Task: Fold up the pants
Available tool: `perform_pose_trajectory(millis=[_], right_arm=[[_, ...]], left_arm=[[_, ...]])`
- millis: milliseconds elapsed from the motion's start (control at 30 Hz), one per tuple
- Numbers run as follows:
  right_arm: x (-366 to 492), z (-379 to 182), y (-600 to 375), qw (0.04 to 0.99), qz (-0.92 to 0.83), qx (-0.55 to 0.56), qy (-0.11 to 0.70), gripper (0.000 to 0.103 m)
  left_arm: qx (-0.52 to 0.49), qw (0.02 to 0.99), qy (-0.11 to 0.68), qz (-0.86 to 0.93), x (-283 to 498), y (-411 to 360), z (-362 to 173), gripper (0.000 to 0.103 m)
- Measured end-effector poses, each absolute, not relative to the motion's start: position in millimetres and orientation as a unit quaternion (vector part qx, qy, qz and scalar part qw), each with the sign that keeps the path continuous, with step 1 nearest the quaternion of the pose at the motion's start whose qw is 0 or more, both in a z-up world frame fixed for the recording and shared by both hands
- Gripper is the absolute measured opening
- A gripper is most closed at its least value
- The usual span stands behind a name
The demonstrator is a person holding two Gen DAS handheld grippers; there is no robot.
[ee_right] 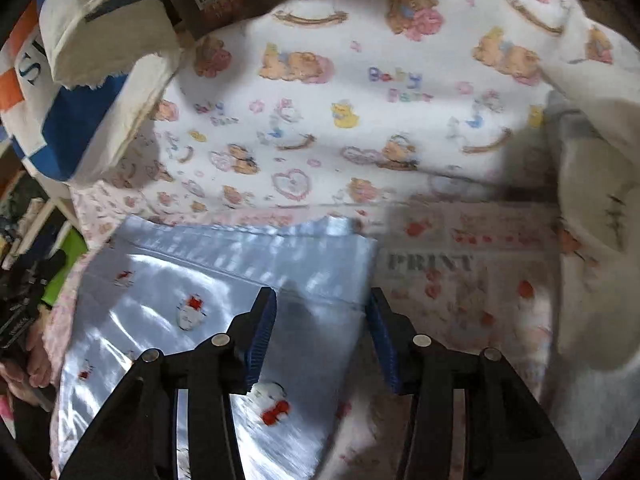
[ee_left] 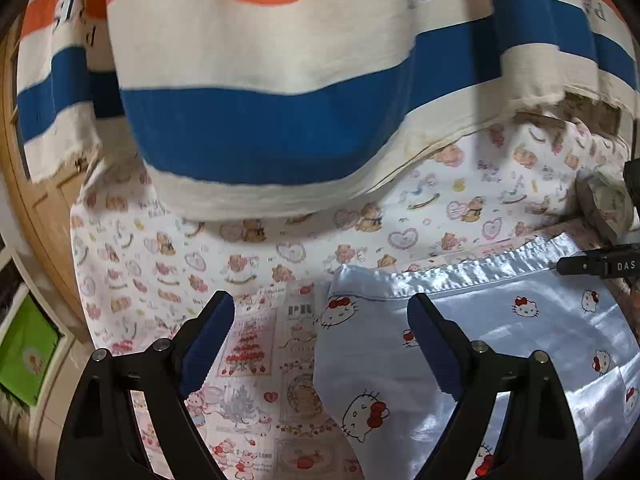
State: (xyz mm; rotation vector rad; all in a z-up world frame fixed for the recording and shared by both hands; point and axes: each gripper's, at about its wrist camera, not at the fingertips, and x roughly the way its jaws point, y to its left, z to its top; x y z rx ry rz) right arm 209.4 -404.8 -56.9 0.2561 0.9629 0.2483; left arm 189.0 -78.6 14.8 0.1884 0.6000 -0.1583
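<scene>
Lying flat on bed sheet (ee_right: 460,280), pants (ee_right: 224,292) spread below both tongs, waistband at far edge. Left tongs (ee_left: 320,344) spread wide over one waistband corner; right tongs (ee_right: 322,340) half spread, straddling other corner. Neither pinching yet; likely lining up corner grabs for fold.

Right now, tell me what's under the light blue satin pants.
The light blue satin pants lie on a pink printed sheet, which shows beside their right edge, with a bear-print blanket beyond the waistband. Whatever lies directly beneath them is covered.
</scene>
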Motion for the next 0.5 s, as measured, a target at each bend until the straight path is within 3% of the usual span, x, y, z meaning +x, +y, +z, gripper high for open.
perform_pose_trajectory(millis=[167, 233, 267, 500], right_arm=[[226.8, -57.9, -392.3, 0.862, 0.151, 0.100, 0.473, 0.048], [233.1, -60.2, -392.8, 0.854, 0.155, 0.115, 0.484, 0.027], [234.7, -62.0, -393.8, 0.849, 0.156, 0.124, 0.489, 0.010], [222.6, -55.0, -391.5, 0.864, 0.168, 0.114, 0.461, 0.004]], left_arm=[[0.085, 0.943, 0.314, -0.066, 197.0, -72.1, 6.8, 0.087], [0.091, 0.943, 0.312, -0.070, 195.6, -72.3, 6.4, 0.087], [0.091, 0.943, 0.311, -0.071, 195.1, -72.1, 6.8, 0.087], [0.042, 0.913, 0.367, -0.176, 213.3, -70.1, 4.0, 0.088]])
